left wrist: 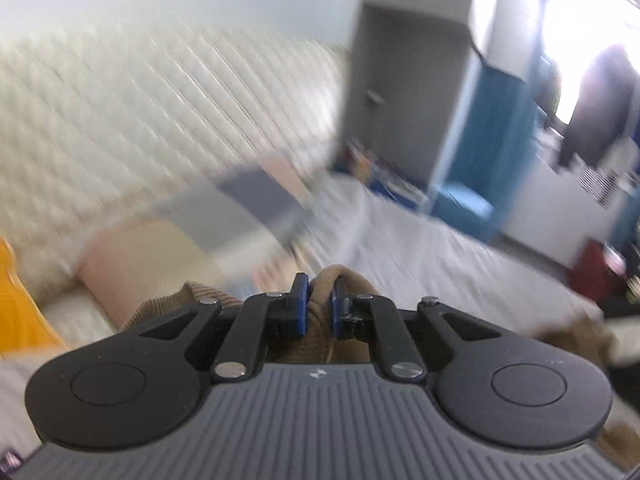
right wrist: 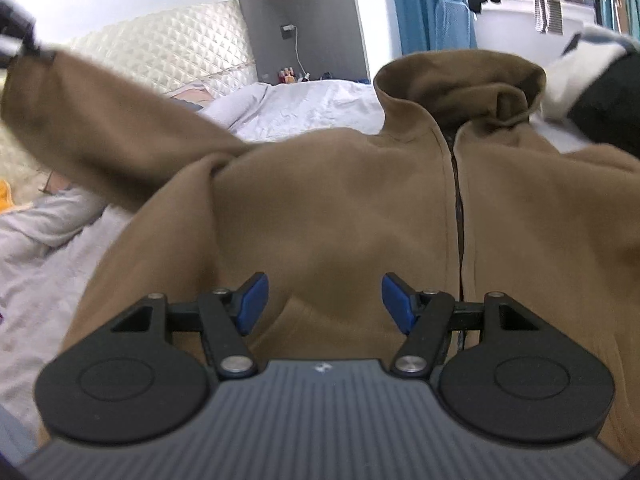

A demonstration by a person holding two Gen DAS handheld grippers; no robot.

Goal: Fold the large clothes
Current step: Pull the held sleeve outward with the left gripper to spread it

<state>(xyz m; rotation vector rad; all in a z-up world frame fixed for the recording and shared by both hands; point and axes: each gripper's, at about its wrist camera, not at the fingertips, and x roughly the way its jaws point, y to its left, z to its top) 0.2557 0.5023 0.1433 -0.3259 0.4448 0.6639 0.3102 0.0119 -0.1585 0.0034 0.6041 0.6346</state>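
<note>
No writing is readable anywhere; only a small pale mark sits on each gripper's ribbed body. The brown zip-up fleece jacket [right wrist: 340, 200] lies spread on the bed [right wrist: 312, 108], collar toward the quilted headboard [right wrist: 168, 48]. My left gripper [left wrist: 319, 312] is clenched on the jacket's sleeve cuff [left wrist: 320, 280], lifted off the bed. My right gripper [right wrist: 324, 304] hangs released just over the jacket's lower front, beside its zip.
</note>
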